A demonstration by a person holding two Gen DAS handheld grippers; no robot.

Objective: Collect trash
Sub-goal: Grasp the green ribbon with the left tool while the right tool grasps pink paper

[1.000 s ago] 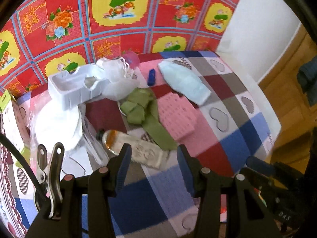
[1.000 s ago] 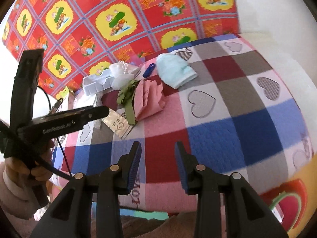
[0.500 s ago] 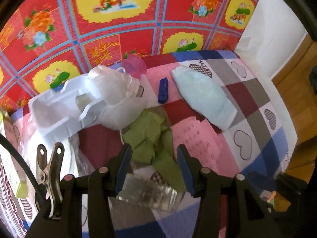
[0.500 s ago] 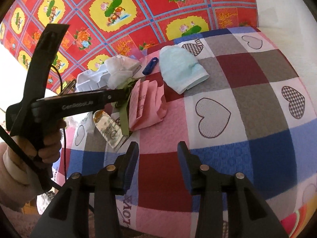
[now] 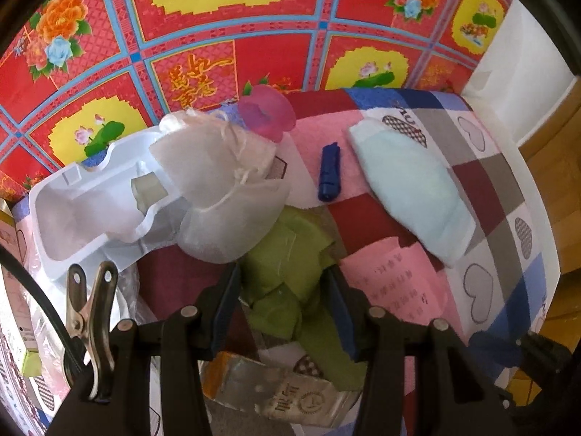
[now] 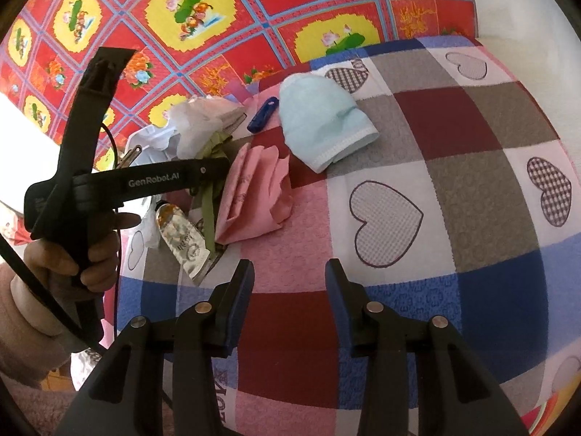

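Observation:
Trash lies on a checked heart quilt (image 6: 454, 189). My left gripper (image 5: 282, 290) points steeply down, open, its jaws on either side of a crumpled green paper (image 5: 287, 254) without squeezing it. A silver foil wrapper (image 5: 283, 396) lies just under its body. Pink paper (image 5: 395, 283) sits to the right and a white plastic bag (image 5: 225, 196) just beyond. In the right wrist view, a hand (image 6: 72, 254) holds the left gripper (image 6: 221, 165) over the green paper (image 6: 214, 149). My right gripper (image 6: 288, 283) hovers open over bare quilt, below the pink paper (image 6: 254, 189).
A white plastic tray (image 5: 72, 218) lies at the left. Farther back are a small blue piece (image 5: 328, 174), a light blue mask (image 5: 410, 185) and a translucent pink piece (image 5: 267, 112). A red flowered cloth (image 5: 225, 36) rises behind. The quilt's edge and wooden floor (image 5: 555, 167) are at the right.
My left gripper went forward and down, from the foil wrapper to straddle the green paper. The right gripper came lower and nearer the quilt, and its jaws spread slightly.

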